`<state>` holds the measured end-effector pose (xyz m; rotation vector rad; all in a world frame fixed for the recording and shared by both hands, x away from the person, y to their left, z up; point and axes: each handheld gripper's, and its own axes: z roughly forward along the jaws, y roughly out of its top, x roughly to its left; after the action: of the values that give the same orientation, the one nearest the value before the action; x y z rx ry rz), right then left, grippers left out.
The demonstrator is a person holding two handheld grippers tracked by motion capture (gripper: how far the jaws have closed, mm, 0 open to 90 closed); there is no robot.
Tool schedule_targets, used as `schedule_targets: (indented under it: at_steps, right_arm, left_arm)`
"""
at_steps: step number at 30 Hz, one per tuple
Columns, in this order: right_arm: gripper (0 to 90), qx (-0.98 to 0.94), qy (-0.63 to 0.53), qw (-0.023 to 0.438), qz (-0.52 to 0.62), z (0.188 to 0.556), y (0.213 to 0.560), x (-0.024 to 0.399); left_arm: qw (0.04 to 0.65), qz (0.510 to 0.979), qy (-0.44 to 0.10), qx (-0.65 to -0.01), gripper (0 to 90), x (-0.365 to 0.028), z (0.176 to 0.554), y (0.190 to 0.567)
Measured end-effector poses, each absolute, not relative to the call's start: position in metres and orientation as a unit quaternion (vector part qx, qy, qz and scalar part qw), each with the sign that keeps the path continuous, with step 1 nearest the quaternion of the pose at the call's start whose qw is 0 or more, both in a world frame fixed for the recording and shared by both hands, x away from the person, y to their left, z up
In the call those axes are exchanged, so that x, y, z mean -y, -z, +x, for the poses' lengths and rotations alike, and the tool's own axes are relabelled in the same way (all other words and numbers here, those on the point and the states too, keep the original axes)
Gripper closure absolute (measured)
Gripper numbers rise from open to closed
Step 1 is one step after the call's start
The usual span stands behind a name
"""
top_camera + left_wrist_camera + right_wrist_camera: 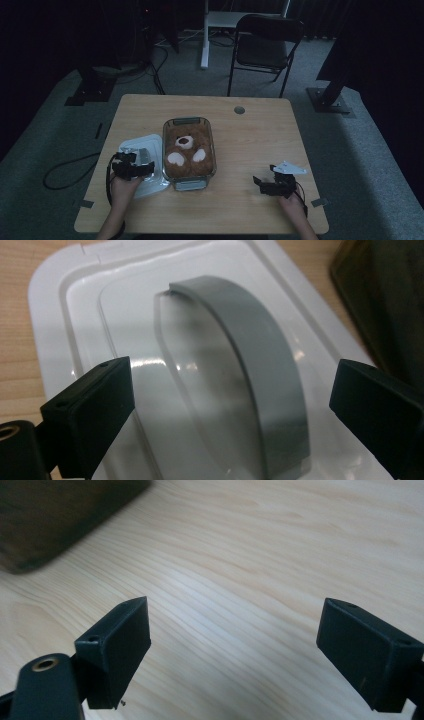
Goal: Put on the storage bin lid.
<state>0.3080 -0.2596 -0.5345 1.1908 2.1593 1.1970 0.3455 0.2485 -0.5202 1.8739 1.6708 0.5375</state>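
Lid (pixel 165 365) lies on desk (pixel 250 140) left of glass dish (pixel 189 150); left tool (pixel 230 405) released, straddling grey handle (pixel 260 375). Centre, then clench squarely. Right tool (pixel 232 645) released, idle.

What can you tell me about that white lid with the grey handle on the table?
The white lid is a rounded rectangle of glossy plastic with a raised rim and stepped centre. A curved grey handle arches up from its middle. It lies flat on the wooden table, close beside the glass dish. The left gripper hovers over it, jaws open astride the handle, not touching.
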Motion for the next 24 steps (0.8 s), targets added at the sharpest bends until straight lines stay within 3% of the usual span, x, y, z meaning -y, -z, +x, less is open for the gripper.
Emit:
schedule_targets:
  at_steps: [3,5,15,24]
  right_arm:
    - [13.1,-0.760,-0.427,0.202,0.446,0.304,0.538,0.275]
    - [13.1,-0.755,-0.423,0.208,0.455,0.302,0.540,0.281]
    - [13.2,-0.739,-0.411,0.212,0.489,0.294,0.548,0.306]
    - [13.3,-0.728,-0.416,0.207,0.504,0.292,0.552,0.315]
  left_arm:
    - [0.284,0.704,-0.198,-0.620,16.0,-0.250,0.345,0.523]
    - [0.284,0.707,-0.193,-0.618,18.0,-0.250,0.345,0.524]
    - [0.332,0.686,-0.182,-0.622,63.9,-0.257,0.339,0.521]
    - [0.369,0.656,-0.177,-0.634,70.4,-0.270,0.332,0.508]
